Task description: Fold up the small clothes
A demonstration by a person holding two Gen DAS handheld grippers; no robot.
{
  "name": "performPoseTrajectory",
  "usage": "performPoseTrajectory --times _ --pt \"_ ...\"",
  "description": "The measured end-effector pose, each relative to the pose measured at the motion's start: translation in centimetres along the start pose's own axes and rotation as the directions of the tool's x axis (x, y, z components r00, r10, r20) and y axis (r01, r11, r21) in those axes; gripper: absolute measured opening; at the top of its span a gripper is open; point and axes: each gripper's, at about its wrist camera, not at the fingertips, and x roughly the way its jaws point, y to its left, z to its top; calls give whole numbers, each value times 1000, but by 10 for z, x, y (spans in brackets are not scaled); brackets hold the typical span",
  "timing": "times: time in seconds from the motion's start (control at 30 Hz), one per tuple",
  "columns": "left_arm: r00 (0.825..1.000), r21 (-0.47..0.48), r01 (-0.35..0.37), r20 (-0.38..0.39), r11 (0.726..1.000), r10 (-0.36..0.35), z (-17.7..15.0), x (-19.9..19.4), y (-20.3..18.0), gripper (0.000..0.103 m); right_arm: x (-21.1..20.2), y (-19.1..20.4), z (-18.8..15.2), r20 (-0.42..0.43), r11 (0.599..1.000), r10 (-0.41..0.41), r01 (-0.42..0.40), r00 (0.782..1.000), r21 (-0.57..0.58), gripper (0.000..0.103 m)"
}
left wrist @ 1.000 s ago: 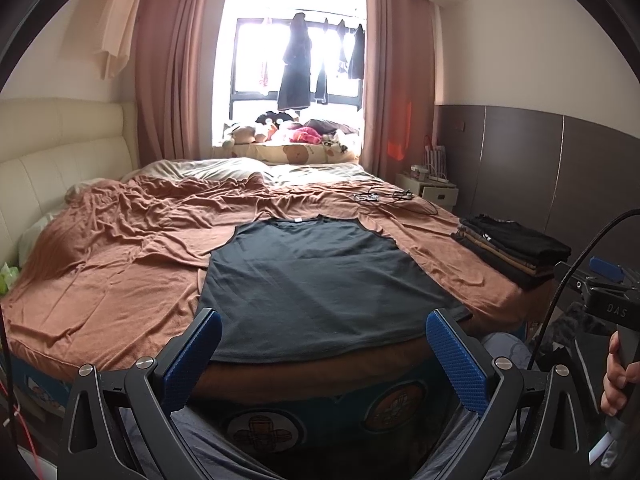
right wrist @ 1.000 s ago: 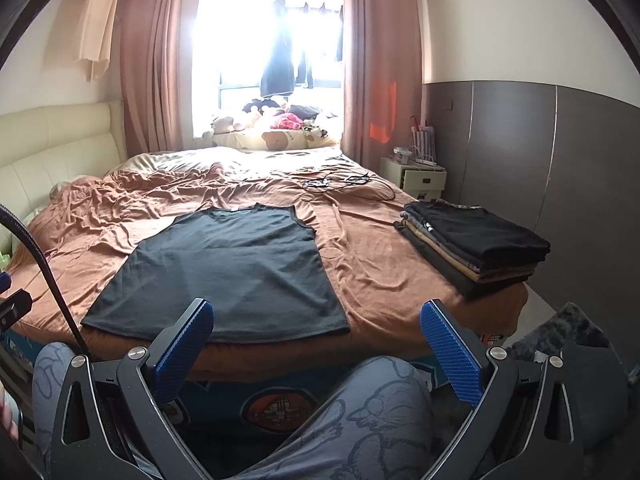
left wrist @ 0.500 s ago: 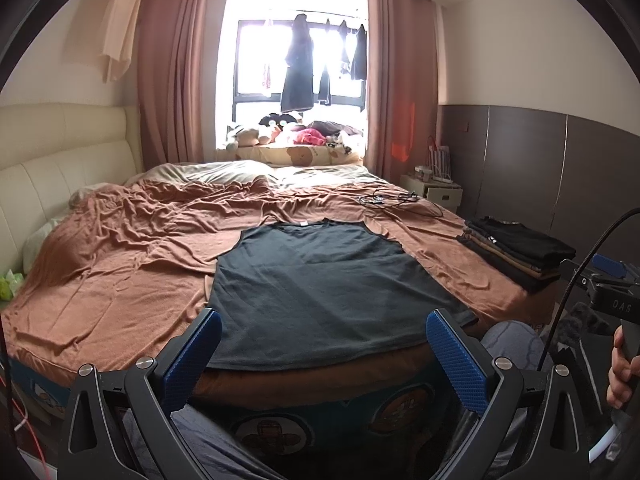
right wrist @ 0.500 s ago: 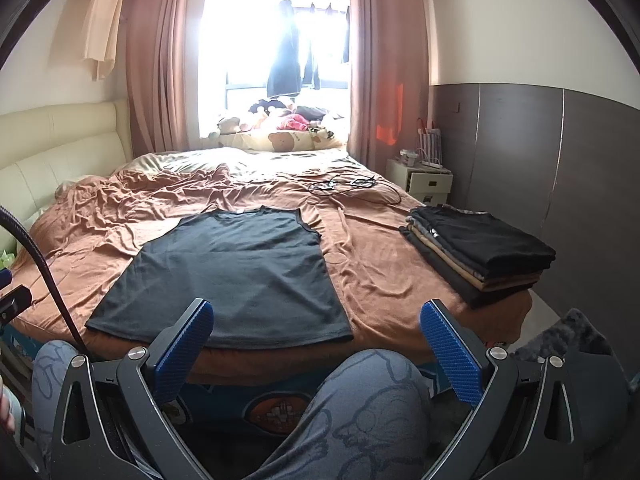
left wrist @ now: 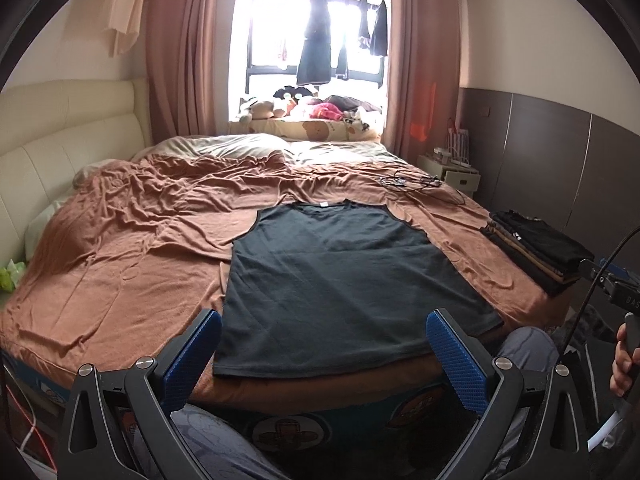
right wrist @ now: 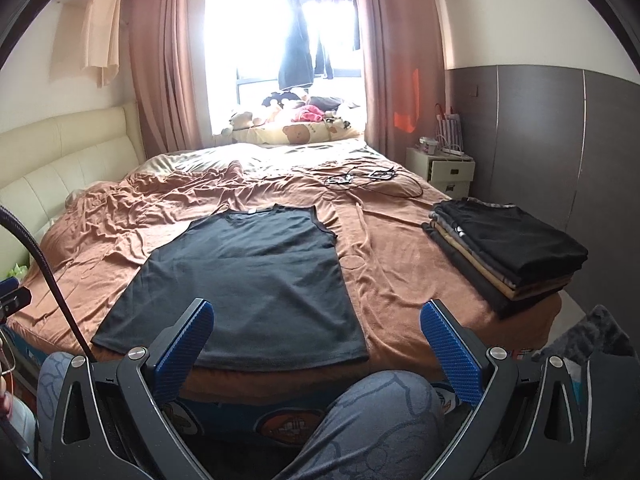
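Note:
A dark grey sleeveless top [left wrist: 340,280] [right wrist: 248,284] lies flat and unfolded on the brown bedsheet, hem toward me, neck toward the window. My left gripper [left wrist: 324,356] is open, held in the air just short of the bed's near edge, in front of the hem. My right gripper [right wrist: 316,344] is open too, held back above a person's knee [right wrist: 372,412], with the top's right hem corner ahead of it. Neither gripper touches the cloth. A stack of folded dark and tan clothes [right wrist: 504,252] [left wrist: 536,252] sits at the bed's right edge.
The rumpled brown sheet [left wrist: 132,248] covers the bed's left half. Black cables [right wrist: 360,178] lie at the far right of the bed. A cream headboard [left wrist: 60,152] is on the left, a white nightstand [right wrist: 444,172] and dark wall panels on the right, and soft toys on the window ledge [left wrist: 304,114].
Both cameras have risen and tipped down a little, so the top and the stack sit slightly further and lower in view. Both grippers stay open and the cloth has not moved.

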Motion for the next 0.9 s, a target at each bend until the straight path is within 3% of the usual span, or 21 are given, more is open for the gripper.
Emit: performPoseTrajectory --times 0.13,0.37,0.77,0.9 --pt "998 1 -67 -16 998 67 3 12 17 103 17 -3 6 -36 1000 -27 27 999 -8 103" --pt "997 -74 -20 -73 997 15 1 41 51 103 50 -16 19 -109 999 -23 28 994 45 103" --pt "968 -194 -141 -232 971 95 -24 101 113 103 101 -34 27 -228 993 -61 82 972 86 103" --pt "962 -219 -140 -262 966 80 -32 121 124 103 113 -39 28 -253 989 -95 120 963 87 103"
